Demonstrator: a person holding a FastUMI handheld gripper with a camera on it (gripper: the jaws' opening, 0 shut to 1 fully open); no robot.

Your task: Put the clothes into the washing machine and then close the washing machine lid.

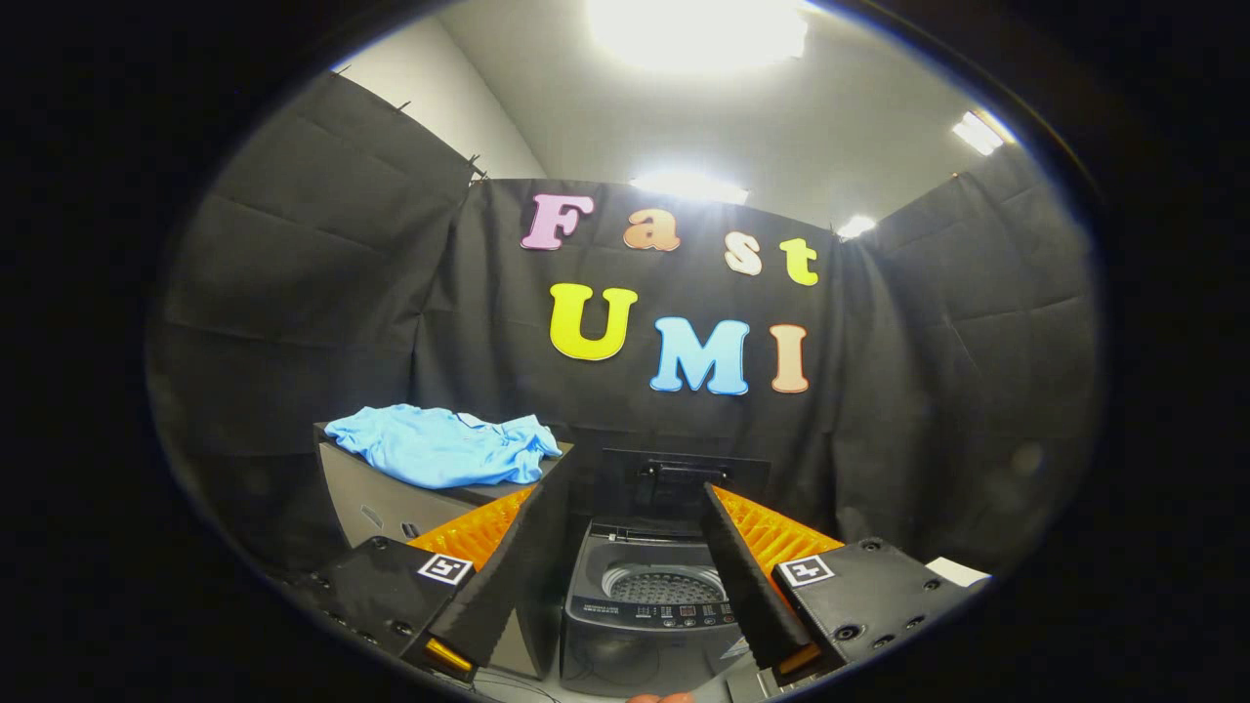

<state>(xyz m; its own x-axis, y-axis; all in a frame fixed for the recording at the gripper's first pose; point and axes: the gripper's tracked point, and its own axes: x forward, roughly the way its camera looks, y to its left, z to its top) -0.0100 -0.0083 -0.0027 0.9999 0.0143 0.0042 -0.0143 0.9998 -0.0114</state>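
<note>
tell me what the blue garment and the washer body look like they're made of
Blue garment: soft matte knit fabric, probably cotton, judging by its limp folds. Washing machine: smooth grey casing with a slight sheen, likely plastic, possibly painted metal. The tool is open, holding nothing.

No legible txt on washer [649, 625] panel

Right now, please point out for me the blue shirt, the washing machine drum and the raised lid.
blue shirt [444, 447]: gripper view, middle of the crumpled cloth.
washing machine drum [664, 587]: gripper view, perforated bottom, between the open tool's fingers.
raised lid [674, 478]: gripper view, its dark inner face.
</note>
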